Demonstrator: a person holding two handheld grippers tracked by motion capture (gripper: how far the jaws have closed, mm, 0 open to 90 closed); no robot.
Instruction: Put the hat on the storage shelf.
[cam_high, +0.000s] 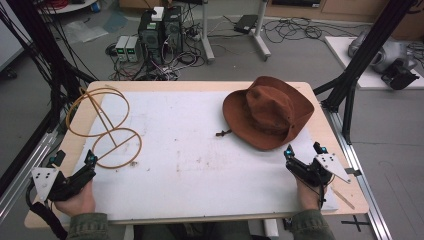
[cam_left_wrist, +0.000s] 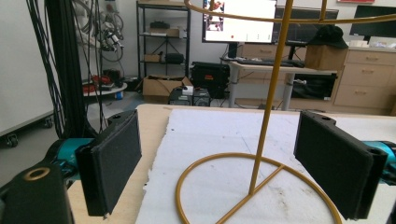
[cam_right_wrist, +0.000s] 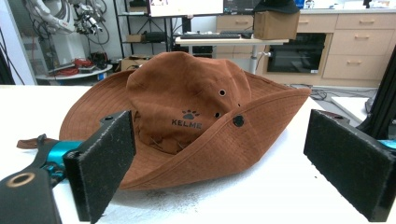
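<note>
One table (cam_high: 345, 197) carries one white sheet (cam_high: 200, 160), and on that lie one brown hat (cam_high: 267, 112) and one gold wire stand (cam_high: 105, 127); two grippers wait at the near edge, one in each hand. The hat sits at the far right of the sheet, crown up, its brim curled and its cord trailing to the left. It lies just ahead of the right gripper (cam_high: 304, 150), apart from it; in the right gripper view the hat (cam_right_wrist: 187, 116) shows between and beyond the wide-spread jaws, which hold nothing. The stand rises at the left, a ring base with an upright rod and a large hoop on top. The left gripper (cam_high: 74, 159) sits just short of the base, jaws wide apart and empty, the rod (cam_left_wrist: 266, 126) framed between them.
</note>
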